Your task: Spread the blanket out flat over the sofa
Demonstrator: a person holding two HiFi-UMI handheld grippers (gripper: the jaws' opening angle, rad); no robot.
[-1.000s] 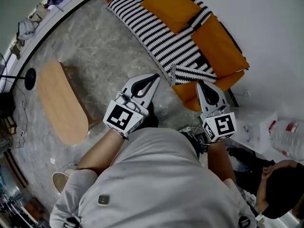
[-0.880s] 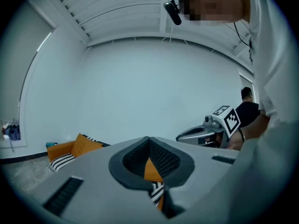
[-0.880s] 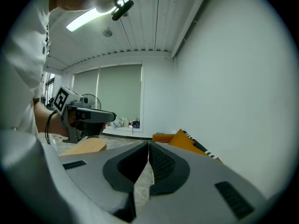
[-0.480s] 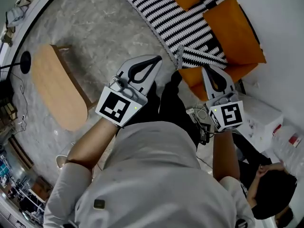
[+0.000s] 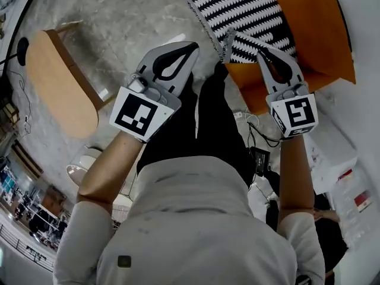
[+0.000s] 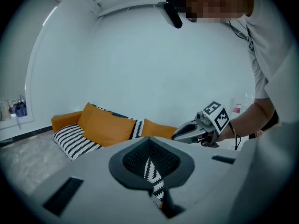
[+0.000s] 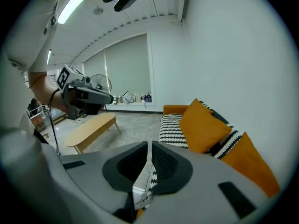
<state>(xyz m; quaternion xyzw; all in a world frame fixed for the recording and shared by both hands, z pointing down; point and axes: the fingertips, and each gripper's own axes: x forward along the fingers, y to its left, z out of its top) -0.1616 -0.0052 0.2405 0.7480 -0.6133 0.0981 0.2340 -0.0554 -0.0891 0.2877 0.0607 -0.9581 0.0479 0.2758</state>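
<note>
Left gripper (image 5: 191, 46) and right gripper (image 5: 262, 51) both clamped tight on the near edge of the black-and-white zigzag blanket (image 5: 252, 5) — rest of it draped across the seat of the orange sofa (image 5: 317, 22), not flat.

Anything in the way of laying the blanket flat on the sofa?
Yes. One orange cushion and a second cushion rest on top of the blanket on the sofa, likely pinning it.

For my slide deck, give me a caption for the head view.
Left gripper and right gripper each pinch the edge of the striped blanket at the orange sofa.
</note>
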